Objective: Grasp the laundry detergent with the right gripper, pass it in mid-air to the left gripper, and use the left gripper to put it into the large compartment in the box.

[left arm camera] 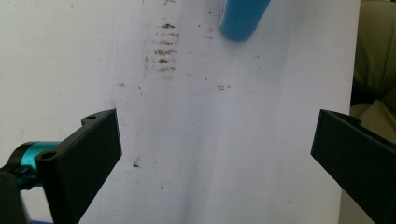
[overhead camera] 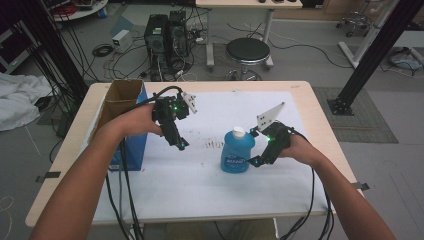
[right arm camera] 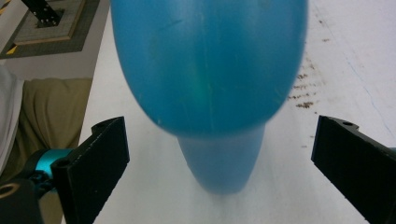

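Observation:
A blue plastic bottle (overhead camera: 236, 151) with a white cap stands upright on the white sheet near the table's middle. My right gripper (overhead camera: 254, 161) is just to its right, open, with its jaws wide apart. In the right gripper view the blue bottle (right arm camera: 208, 79) looms close between and beyond the jaws, untouched. My left gripper (overhead camera: 181, 144) hovers to the bottle's left, open and holding nothing. In the left gripper view its gripper (left arm camera: 215, 154) points down at the stained sheet, with the bottle's base (left arm camera: 242, 18) at the top edge.
An open cardboard box (overhead camera: 120, 107) with blue sides stands at the table's left. A white sheet (overhead camera: 200, 185) with brown smudges (overhead camera: 212, 145) covers the tabletop. Behind the table are a black stool (overhead camera: 247, 52), computer towers (overhead camera: 165, 35) and cables on the floor.

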`<action>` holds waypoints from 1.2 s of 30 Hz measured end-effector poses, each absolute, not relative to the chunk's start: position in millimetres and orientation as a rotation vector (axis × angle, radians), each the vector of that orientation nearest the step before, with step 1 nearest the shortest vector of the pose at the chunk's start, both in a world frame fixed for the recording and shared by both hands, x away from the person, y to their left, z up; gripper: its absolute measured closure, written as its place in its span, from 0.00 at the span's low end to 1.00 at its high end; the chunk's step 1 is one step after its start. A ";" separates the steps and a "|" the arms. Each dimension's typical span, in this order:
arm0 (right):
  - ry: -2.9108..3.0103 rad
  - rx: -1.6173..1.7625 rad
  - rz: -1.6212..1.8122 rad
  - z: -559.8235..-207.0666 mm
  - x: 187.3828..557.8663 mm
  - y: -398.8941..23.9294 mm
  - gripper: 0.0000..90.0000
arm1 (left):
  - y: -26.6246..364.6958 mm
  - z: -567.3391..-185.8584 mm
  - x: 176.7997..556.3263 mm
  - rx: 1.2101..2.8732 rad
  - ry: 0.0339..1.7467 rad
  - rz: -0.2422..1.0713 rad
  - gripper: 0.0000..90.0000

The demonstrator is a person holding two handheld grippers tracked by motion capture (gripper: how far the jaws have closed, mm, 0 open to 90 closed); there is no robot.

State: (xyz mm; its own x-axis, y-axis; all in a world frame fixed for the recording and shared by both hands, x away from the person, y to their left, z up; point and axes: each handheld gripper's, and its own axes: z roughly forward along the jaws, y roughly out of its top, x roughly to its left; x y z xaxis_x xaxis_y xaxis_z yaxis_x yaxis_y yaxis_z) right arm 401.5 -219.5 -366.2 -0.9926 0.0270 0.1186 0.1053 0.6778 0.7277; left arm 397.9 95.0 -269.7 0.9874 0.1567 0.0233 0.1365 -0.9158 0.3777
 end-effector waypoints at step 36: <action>-2.649 -0.084 -1.460 -392.9 399.4 -203.4 0.19 | 97.9 -269.4 396.4 2.748 0.229 0.087 0.02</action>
